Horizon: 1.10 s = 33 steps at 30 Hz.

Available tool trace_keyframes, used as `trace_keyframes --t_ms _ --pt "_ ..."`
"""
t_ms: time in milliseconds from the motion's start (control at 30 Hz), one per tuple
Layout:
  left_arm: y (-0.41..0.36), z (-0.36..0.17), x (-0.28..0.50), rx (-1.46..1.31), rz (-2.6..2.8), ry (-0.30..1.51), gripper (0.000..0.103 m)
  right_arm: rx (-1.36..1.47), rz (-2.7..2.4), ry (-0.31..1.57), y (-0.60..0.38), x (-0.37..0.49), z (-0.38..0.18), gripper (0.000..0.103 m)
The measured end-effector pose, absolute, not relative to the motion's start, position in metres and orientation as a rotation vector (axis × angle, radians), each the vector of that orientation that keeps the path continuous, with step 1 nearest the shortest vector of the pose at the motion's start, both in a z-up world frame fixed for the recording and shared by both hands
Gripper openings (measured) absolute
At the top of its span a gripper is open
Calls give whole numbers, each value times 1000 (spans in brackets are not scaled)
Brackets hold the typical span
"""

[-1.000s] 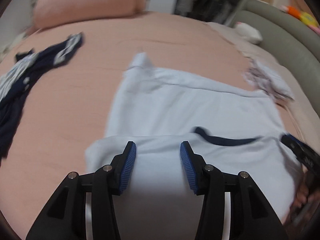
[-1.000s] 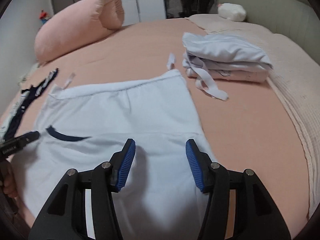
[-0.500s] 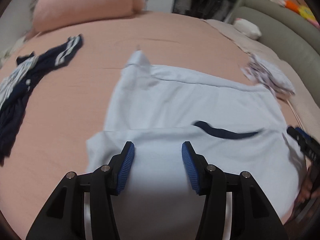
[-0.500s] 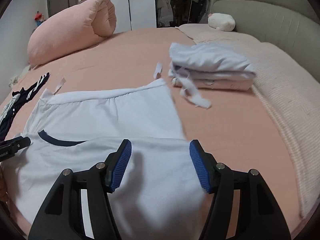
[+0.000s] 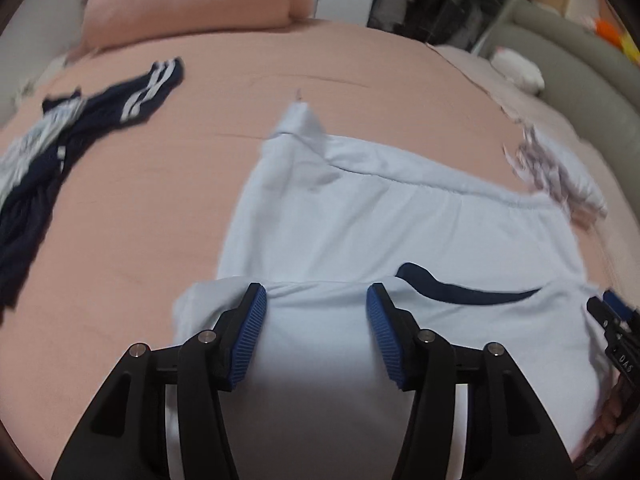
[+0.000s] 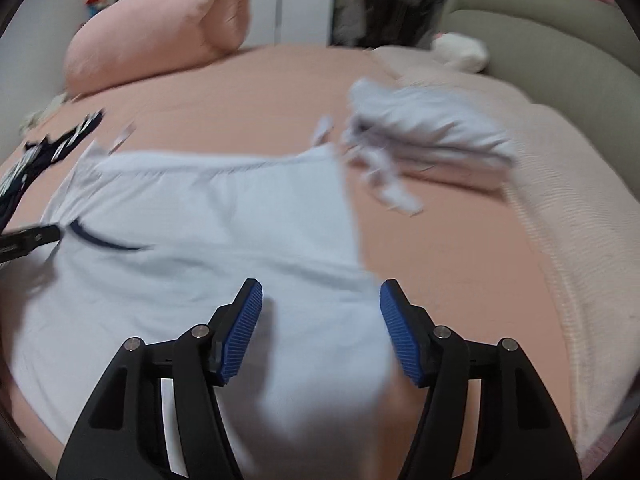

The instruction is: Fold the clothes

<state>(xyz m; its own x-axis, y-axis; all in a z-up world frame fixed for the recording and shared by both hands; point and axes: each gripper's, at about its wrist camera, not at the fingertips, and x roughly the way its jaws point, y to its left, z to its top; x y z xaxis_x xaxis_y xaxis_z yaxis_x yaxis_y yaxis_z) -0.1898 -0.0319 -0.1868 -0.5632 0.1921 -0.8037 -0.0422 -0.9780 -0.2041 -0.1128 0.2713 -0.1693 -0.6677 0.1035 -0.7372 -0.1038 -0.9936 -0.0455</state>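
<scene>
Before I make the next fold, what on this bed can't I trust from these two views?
- Shirt near hem: both views, behind the grippers and past the bottom edge.
- Folded pile: motion-blurred in right view, smeared at the edge in left view; item count unclear.
- Dark garment: cut off by the left edge in both.
- Right gripper: in left view only a sliver shows at the right edge.

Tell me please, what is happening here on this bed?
A person is folding laundry with a hand-held gripper in each hand. A light blue shirt lies spread on the pink bed, its near part already folded over. The left gripper and the right gripper are both over its near edge, holding nothing; the left one's jaws are opening. A folded stack of clothes waits to the right, and a dark navy garment lies unfolded to the left.
</scene>
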Motion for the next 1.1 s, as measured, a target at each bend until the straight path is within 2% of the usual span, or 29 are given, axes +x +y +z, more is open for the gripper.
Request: trace_keyframes --t_ms 167,267,333,367,400,467,500,533,667,900,1100 --pt "12 -180 -177 -1301 2538 -69 55 -1346 2814 157 277 -117 -171 66" --pt "36 -186 -171 -1300 2504 79 55 -1375 2859 134 261 -115 -167 66" --pt "41 -194 -172 -1345 2524 196 63 -1394 2816 65 262 -112 -171 64" --pt "30 -194 -177 -1373 2532 110 71 -1403 2794 31 263 -111 -174 62" --pt "15 -192 -183 -1401 2534 -23 69 -1403 2758 54 272 -109 -175 62" --pt "-13 -181 -187 -1420 2593 -212 68 -1396 2691 303 313 -104 -173 63" --pt "-19 -174 -184 -1407 2622 -220 67 -1388 2677 392 328 -100 -169 63" --pt "-23 -168 -181 -1392 2645 -206 66 -1365 2686 385 332 -96 -162 63" --pt "-35 -150 -155 -1401 2731 -130 66 -1313 2744 185 311 -70 -146 64" --pt "-77 -183 -127 -1736 2721 -232 70 -1366 2769 77 281 -60 -159 64" --pt "-102 -164 -117 -1615 2792 -442 70 -1241 2746 189 302 -54 -145 65"
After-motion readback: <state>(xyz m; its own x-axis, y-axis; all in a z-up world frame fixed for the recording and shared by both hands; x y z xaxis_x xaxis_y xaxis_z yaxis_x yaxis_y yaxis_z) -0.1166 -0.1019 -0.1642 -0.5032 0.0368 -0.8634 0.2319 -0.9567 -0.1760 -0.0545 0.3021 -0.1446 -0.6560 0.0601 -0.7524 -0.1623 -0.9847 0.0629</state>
